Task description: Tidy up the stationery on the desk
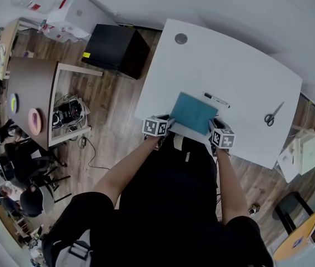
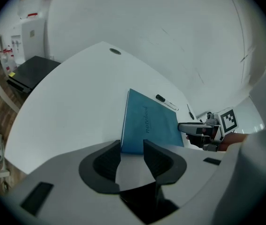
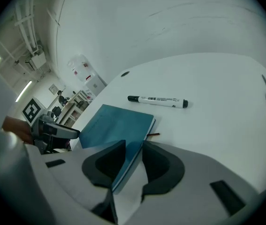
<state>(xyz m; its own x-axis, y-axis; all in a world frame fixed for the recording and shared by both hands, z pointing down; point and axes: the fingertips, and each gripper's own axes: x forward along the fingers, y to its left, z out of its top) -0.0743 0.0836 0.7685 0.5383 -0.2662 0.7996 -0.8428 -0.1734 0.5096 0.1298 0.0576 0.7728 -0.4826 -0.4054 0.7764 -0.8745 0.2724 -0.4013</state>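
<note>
- Black cabinet [image 1: 115, 50] on the floor, just beside the table's [image 1: 229, 60] left edge; closed, contents not visible.
- Left tongs [image 1: 169, 123] at the table's near edge, closed onto the near left corner of the notebook [image 1: 193, 112]. In the left gripper view the teal cover [image 2: 149, 123] runs straight in between the two dark pads [image 2: 108, 159] of the tongs [image 2: 132, 146].
- Notebook: one, teal, closed, at the near middle of the white table and held at both near corners. Cannot tell whether it lies flat or is tipped up off the surface.
- Marker [image 1: 216, 100]: one, white barrel with a black cap, lying just beyond the notebook's far edge and apart from it [image 3: 157, 100].
- Right tongs [image 1: 212, 126] clamped on the near right corner; the right gripper view shows the notebook's edge [image 3: 114, 123] pinched between the pads of the tongs [image 3: 133, 146].
- Scissors [image 1: 272, 115]: one pair, well to the right, near the table's right edge.
</note>
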